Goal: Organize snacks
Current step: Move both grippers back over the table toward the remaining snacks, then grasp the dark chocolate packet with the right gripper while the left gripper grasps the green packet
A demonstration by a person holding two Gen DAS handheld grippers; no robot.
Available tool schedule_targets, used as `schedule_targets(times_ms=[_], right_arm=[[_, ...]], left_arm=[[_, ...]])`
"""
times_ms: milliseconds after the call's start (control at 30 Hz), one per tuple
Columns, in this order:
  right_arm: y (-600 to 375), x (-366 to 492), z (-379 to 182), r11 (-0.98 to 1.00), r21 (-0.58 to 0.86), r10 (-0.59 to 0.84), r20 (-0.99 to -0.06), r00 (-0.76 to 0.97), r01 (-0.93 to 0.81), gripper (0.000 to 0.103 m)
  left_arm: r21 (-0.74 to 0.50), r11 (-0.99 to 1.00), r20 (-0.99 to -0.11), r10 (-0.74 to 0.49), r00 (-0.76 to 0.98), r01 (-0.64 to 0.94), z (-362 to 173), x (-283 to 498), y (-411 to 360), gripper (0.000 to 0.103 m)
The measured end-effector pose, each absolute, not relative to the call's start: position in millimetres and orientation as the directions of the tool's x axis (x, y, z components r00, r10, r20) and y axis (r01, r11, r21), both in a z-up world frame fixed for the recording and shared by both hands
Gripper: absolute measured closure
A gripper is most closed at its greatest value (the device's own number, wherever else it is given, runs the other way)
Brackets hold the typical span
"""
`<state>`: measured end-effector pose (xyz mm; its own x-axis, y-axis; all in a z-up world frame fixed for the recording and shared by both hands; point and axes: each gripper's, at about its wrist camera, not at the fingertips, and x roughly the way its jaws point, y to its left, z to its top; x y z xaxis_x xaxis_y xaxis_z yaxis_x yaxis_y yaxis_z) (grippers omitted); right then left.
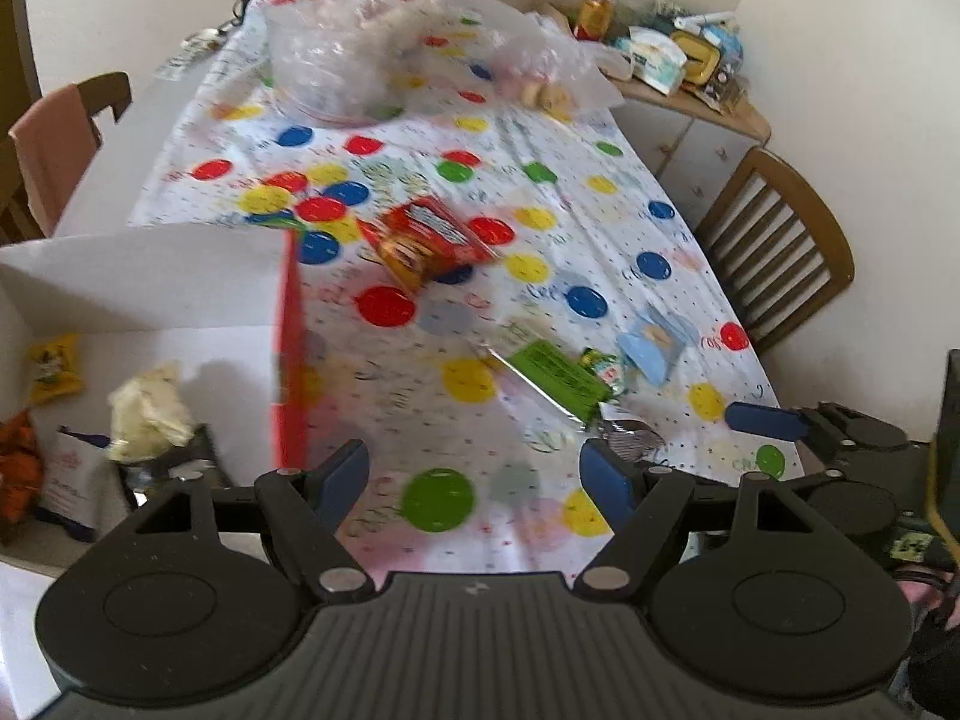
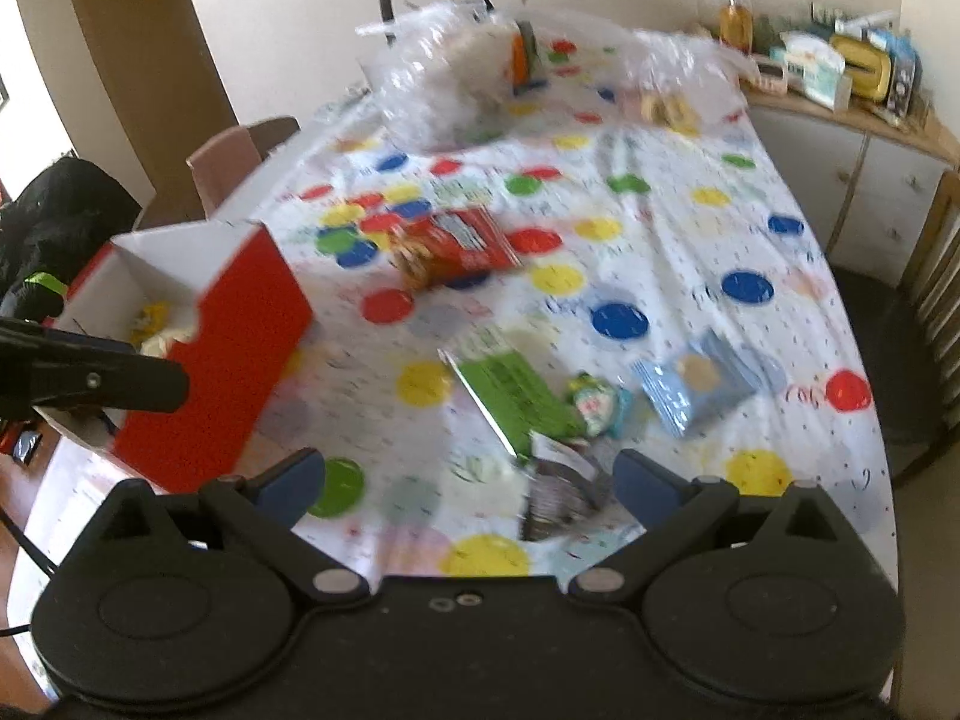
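Grippers come first: the left gripper [image 1: 474, 474] and the right gripper [image 2: 471, 483] both stand wide apart and hold nothing above the dotted tablecloth [image 2: 690, 228]. Just beyond the right gripper lies a silver packet [image 2: 561, 498], touching the green packet [image 2: 519, 399]. Beside the green packet sit a small green sweet [image 2: 594, 405] and a blue packet [image 2: 699, 387]; farther lies the red snack bag [image 2: 456, 246], and left of it stands the red box [image 2: 240, 354] with snacks inside.

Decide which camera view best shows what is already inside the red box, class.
The left wrist view: it looks into the red box, showing a yellow packet and pale wrapper. The right wrist view shows mostly its red outer wall.
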<state>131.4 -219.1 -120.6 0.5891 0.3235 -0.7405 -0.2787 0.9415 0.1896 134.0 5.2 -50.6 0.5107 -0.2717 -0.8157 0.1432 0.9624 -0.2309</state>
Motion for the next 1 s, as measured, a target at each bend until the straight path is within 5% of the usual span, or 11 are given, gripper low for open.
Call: schedule_targets(times_ms=[367, 733, 1000], right_arm=[[-234, 170, -169, 0.927, 0.225, 0.351, -0.807, 0.475, -0.301, 0.016], [-241, 194, -189, 0.902, 0.239, 0.383, -0.828, 0.409, -0.360, 0.029], [-248, 198, -190, 0.887, 0.238, 0.395, -0.836, 0.381, -0.396, 0.060]], left_arm=[[-0.220, 0.975, -0.878, -0.213, 0.428, 0.034, -86, 171, -42, 0.026], [-0.330, 0.940, -0.896, -0.282, 0.343, -0.089, -116, 214, -54, 0.026], [-0.298, 0.939, -0.914, -0.228, 0.335, -0.174, -135, 241, -68, 0.026]])
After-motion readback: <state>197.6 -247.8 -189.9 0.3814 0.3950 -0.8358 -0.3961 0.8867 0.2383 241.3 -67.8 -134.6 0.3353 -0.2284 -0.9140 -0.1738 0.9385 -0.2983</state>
